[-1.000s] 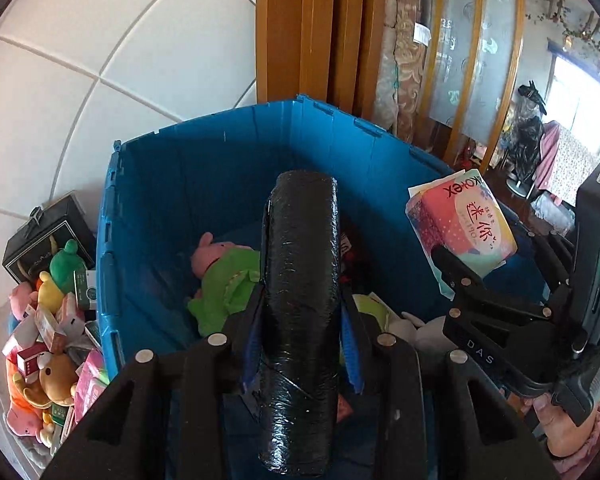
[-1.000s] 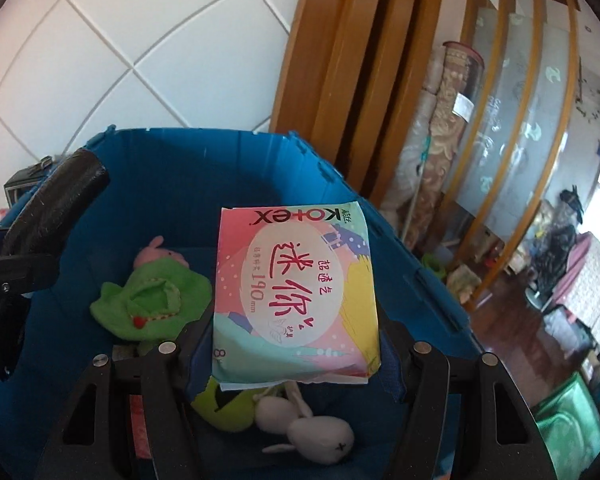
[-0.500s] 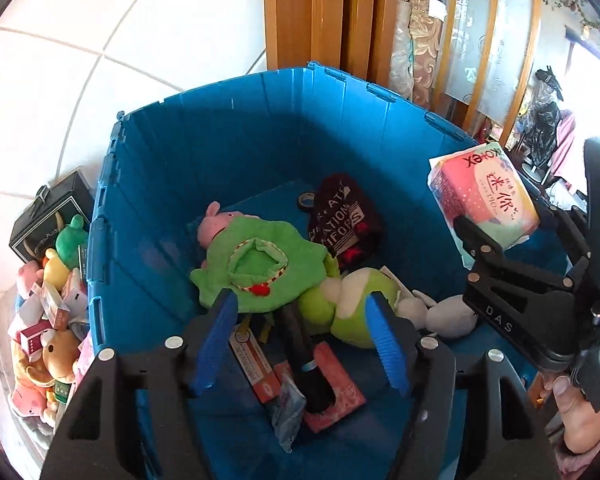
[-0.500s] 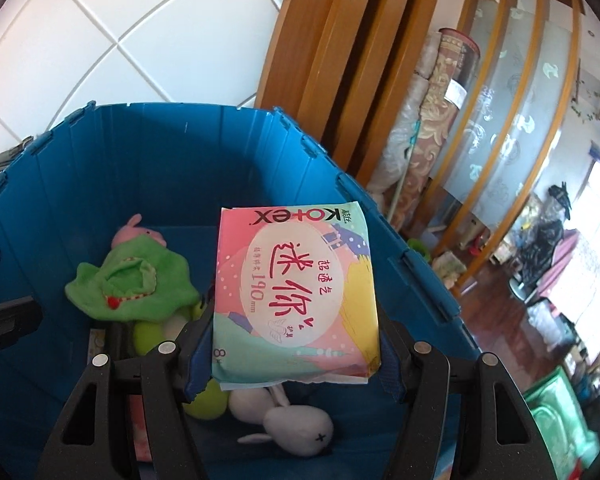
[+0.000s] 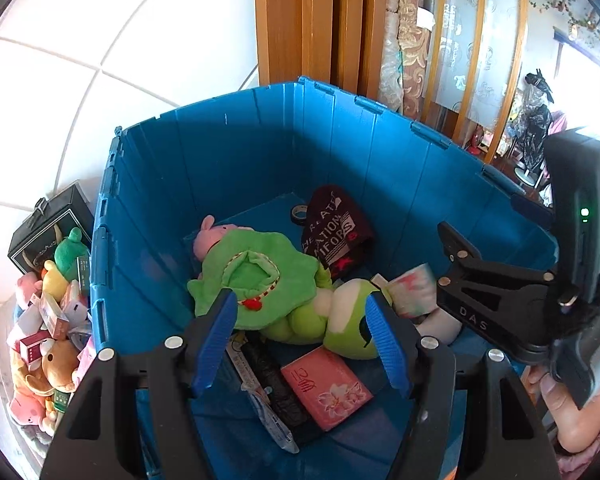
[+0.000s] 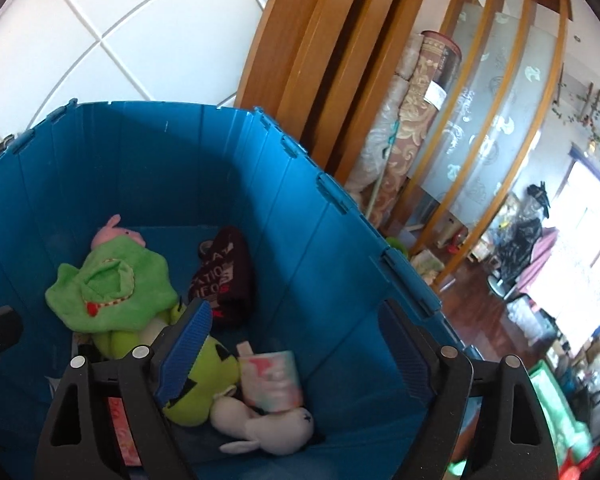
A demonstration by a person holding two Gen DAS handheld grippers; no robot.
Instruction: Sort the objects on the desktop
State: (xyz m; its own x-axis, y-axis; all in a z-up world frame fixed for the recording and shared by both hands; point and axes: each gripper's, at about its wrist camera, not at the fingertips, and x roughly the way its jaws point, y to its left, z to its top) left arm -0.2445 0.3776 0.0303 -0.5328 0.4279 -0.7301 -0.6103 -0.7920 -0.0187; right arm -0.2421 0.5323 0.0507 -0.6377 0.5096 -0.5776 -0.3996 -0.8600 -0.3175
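Below both grippers stands a deep blue crate [image 5: 148,208] [image 6: 340,280]. My left gripper [image 5: 300,300] hangs open and empty over it. The black wrapped roll [image 5: 276,380] lies on the crate floor beside a pink flowered packet [image 5: 326,388]. The jaws of my right gripper [image 6: 296,312] are opening with nothing between them. The pink tissue pack [image 6: 272,378] [image 5: 414,294] rests below them, on a white rabbit plush [image 6: 268,424] and beside a green one-eyed plush [image 5: 348,320]. A pig plush in a green suit [image 5: 256,276] and a dark pouch [image 5: 336,232] lie further in.
Left of the crate is a heap of small plush toys and boxes [image 5: 48,328], with a black box [image 5: 48,228] behind it. A white tiled wall and a wooden door frame [image 5: 300,20] stand behind. A person's hand [image 5: 560,412] holds the right gripper.
The left gripper opened and the black roll dropped into the crate. The right gripper then widened and the pink pack fell from it onto the toys below.
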